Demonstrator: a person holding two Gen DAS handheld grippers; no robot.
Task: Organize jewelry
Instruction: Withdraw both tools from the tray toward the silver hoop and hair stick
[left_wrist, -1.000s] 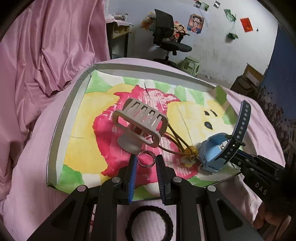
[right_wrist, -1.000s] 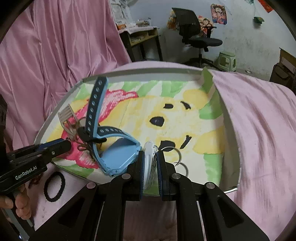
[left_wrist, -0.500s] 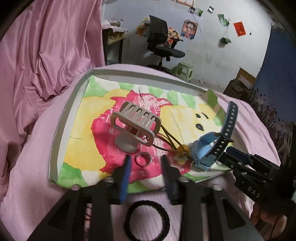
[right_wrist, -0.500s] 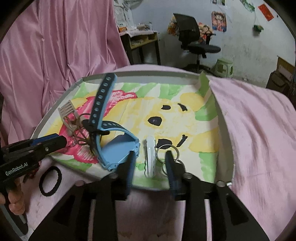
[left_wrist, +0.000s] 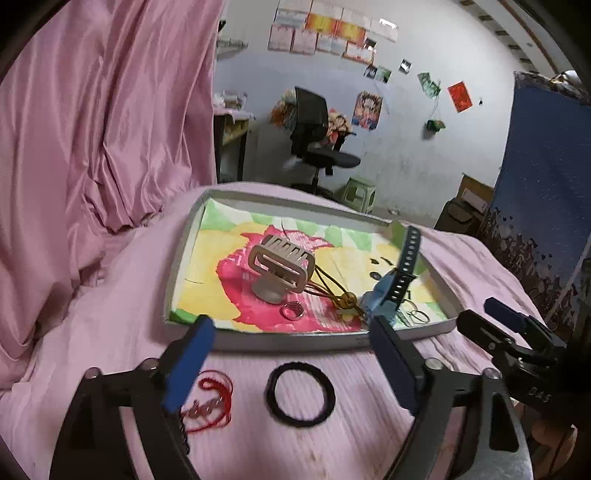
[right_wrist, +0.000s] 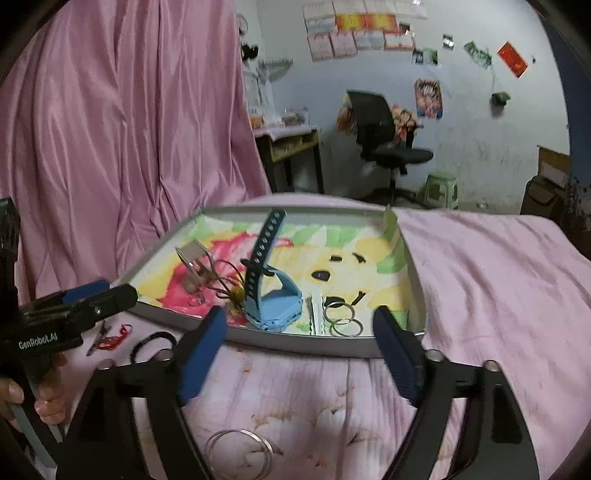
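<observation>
A grey tray (left_wrist: 295, 341) with a painted paper liner lies on the pink cloth. In it are a beige claw clip (left_wrist: 280, 266), a small metal ring (left_wrist: 291, 310), a blue watch (right_wrist: 275, 306), a white hair clip (right_wrist: 316, 314) and linked key rings (right_wrist: 340, 317). My left gripper (left_wrist: 291, 354) hangs open just in front of the tray, above a black hair tie (left_wrist: 301, 395) and beside a red string bracelet (left_wrist: 210, 402). My right gripper (right_wrist: 299, 350) is open too, holding nothing, near the tray's front rim (right_wrist: 295, 345). Thin silver bangles (right_wrist: 240, 454) lie under it.
Pink fabric hangs at the left and covers the surface. The left gripper (right_wrist: 118, 291), held by a hand (right_wrist: 11, 391), shows at the left of the right wrist view. Behind the tray stand an office chair (left_wrist: 317, 147), a desk and a green stool.
Both grippers opened wide and drew back from the tray. The left one let go of the small ring, the right one let go of the white hair clip; both items lie in the tray.
</observation>
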